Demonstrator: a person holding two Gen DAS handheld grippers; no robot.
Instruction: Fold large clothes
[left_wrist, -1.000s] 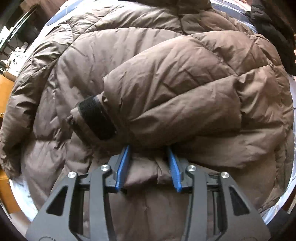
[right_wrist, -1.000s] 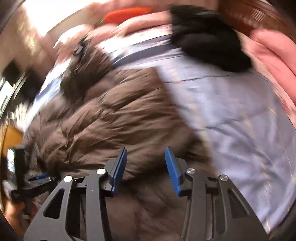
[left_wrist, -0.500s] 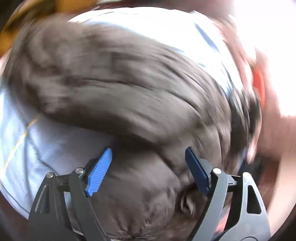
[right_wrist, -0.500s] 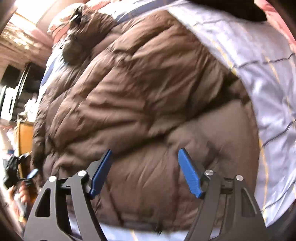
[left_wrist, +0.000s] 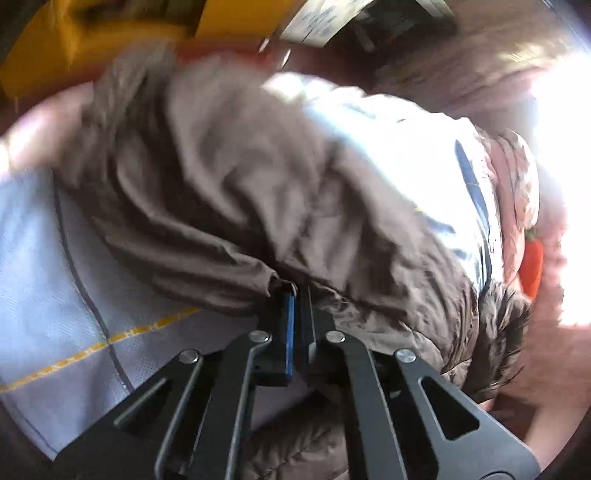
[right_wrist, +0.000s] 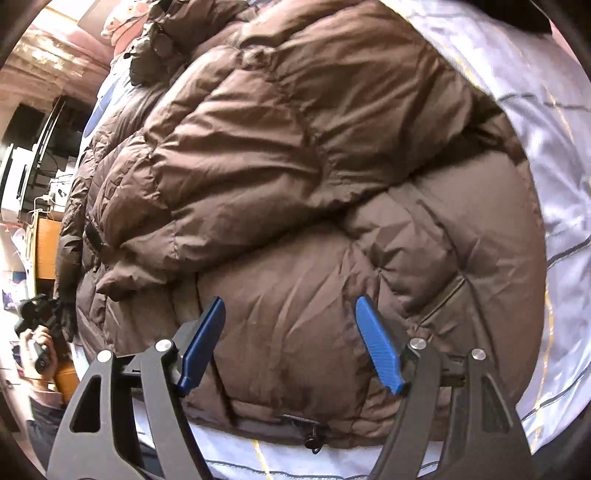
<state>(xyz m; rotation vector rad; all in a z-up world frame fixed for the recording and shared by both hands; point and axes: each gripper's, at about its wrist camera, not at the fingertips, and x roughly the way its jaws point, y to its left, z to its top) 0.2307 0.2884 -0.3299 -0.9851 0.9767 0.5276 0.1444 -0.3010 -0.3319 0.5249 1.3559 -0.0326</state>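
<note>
My left hand-held gripper (left_wrist: 295, 291) has just snapped closed, pinching the brown jacket's (right_wrist: 295, 184) edge. My right hand-held gripper (right_wrist: 290, 347) gapes above the jacket, gripping nothing. Jacket lies on the bed (right_wrist: 554, 147).

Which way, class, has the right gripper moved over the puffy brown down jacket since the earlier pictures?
Yes. The right gripper, jaws open after widening, has come down toward the jacket: its bottom hem now lies near the fingers and less pale bedsheet shows.

The brown jacket (right_wrist: 295, 166) is quilted, puffy cloth with a faint sheen and a furry hood trim (left_wrist: 498, 332), lying on a smooth pale woven bedsheet (right_wrist: 546, 110) beside matt black plastic grippers with ribbed blue pads (right_wrist: 378, 345).
</note>
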